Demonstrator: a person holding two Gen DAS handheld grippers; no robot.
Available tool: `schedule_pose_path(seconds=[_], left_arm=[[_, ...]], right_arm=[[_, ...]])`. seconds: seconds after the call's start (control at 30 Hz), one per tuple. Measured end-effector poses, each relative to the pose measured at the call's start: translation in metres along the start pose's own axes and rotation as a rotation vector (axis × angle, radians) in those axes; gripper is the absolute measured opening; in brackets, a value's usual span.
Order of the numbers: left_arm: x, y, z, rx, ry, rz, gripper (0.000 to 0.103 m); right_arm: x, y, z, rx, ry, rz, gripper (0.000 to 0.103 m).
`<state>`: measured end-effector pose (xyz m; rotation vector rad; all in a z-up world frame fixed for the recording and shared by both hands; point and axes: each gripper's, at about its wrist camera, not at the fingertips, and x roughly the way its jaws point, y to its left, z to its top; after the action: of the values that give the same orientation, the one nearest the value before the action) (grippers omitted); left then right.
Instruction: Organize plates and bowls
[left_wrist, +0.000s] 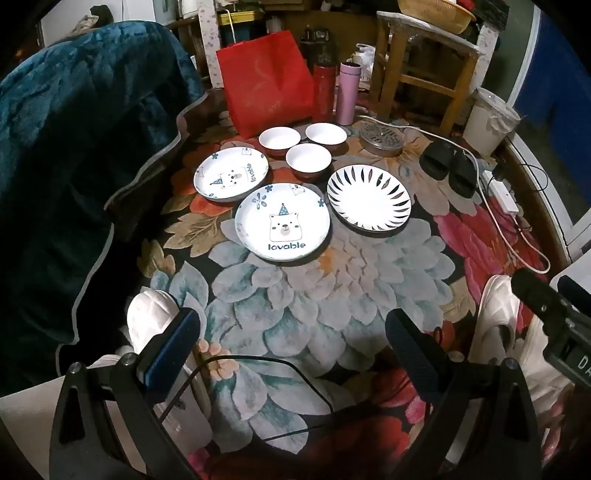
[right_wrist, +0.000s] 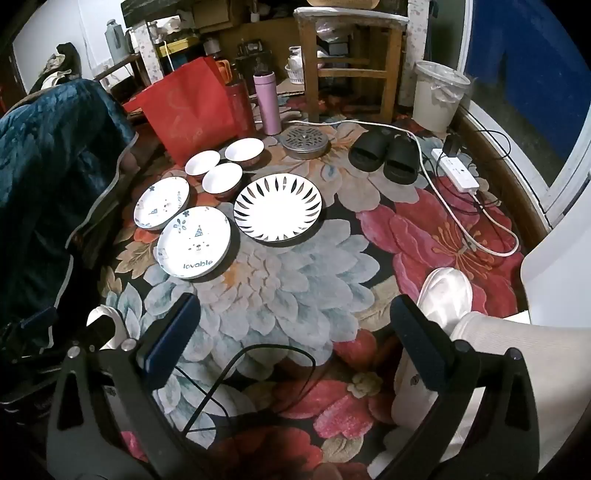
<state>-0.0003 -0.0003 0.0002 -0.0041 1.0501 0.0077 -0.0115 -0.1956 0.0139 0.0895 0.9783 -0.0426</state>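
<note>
Both the left claw (left_wrist: 291, 347) and the right claw (right_wrist: 295, 332) stand wide open and empty, hanging above the flowered carpet (left_wrist: 295, 295) and touching nothing. Well beyond them lies the striped plate (left_wrist: 369, 197); two bear plates (left_wrist: 282, 221) (left_wrist: 231, 175) sit to its left, and three white bowls (left_wrist: 308, 158) cluster just behind. Farther behind the striped plate stand a red bag (left_wrist: 269, 92), two flasks (left_wrist: 349, 92) and a wooden stool (left_wrist: 421, 66).

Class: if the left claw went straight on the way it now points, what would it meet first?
Probably the floral rug: the open left claw tilts down at bare carpet, short of the nearest "lovable" plate. Depth is uncertain.
</note>
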Motion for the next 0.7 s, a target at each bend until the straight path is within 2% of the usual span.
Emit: schedule_pose_path(seconds=[0.2, 0.23, 0.7], left_arm=[[0.000, -0.005, -0.003, -0.001, -0.001, 0.013, 0.101], [-0.003, -0.003, 0.001, -0.006, -0.002, -0.007, 0.101], [-0.006, 0.000, 0.006, -0.013, -0.005, -0.013, 0.101]], right_arm=[[-0.001, -0.001, 0.001, -0.003, 0.001, -0.004, 0.103], [0.000, 0.000, 0.000, -0.005, -0.003, -0.008, 0.103], [-0.002, 0.002, -0.002, -0.006, -0.003, -0.017, 0.103]])
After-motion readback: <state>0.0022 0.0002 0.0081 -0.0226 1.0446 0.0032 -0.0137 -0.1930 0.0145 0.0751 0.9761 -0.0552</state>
